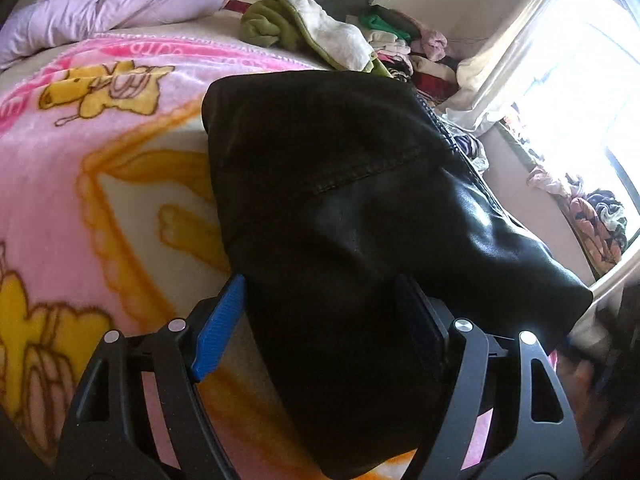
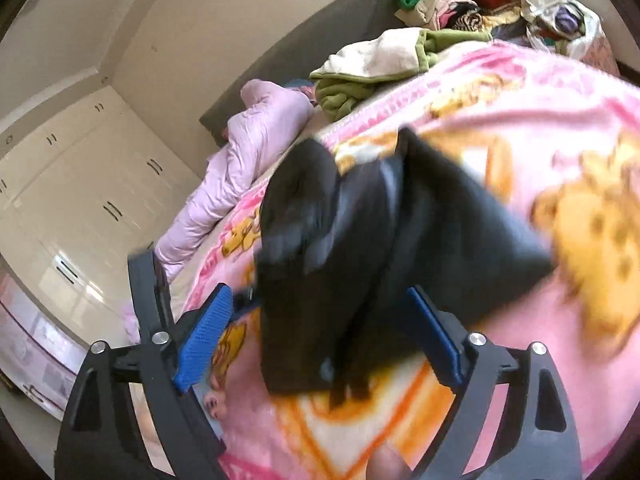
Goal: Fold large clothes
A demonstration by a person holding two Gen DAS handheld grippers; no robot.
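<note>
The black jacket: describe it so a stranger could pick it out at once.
Start from the bed covered by the pink cartoon blanket. On it, nearer than the green-and-white garment and the lilac quilt, lies the black jacket, between the fingers of the open left claw. It is the only black, shiny, leather-like piece, with a stitched seam and zipper edge.

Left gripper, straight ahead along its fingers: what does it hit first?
The black leather jacket. It already fills the gap of the open left gripper, lying on the pink cartoon-print blanket; whether the pads already touch it is unclear.
</note>
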